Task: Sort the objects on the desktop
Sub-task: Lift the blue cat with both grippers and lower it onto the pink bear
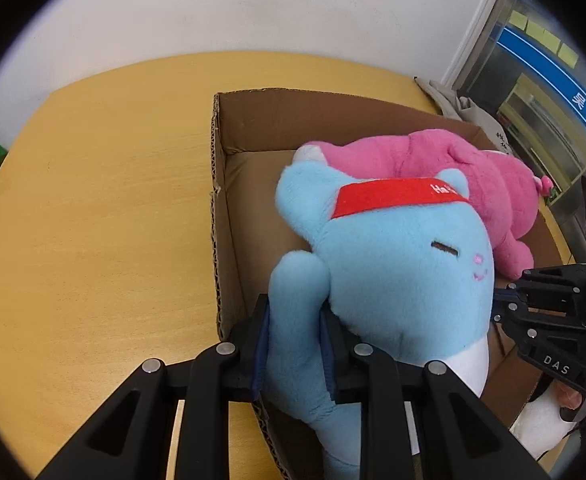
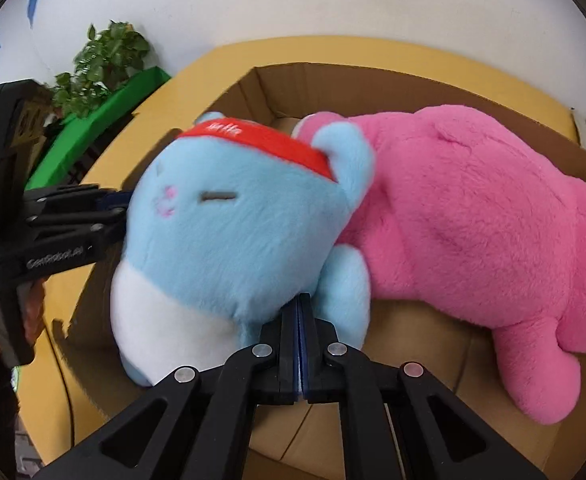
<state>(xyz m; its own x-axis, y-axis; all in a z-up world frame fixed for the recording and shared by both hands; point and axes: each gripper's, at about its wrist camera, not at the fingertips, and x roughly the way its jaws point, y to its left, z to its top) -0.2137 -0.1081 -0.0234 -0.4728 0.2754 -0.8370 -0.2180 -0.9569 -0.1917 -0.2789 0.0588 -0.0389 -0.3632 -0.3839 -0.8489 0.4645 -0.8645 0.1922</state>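
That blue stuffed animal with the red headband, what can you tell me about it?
The blue plush toy looks soft and furry: light blue, with a white belly, rounded ears, a closed stitched eye, a small pink mouth and a red headband bearing white lettering. It is over the open cardboard box, leaning against the pink plush toy lying there. The left tool clamps one of its limbs; the right tool is shut on fur at its other side.
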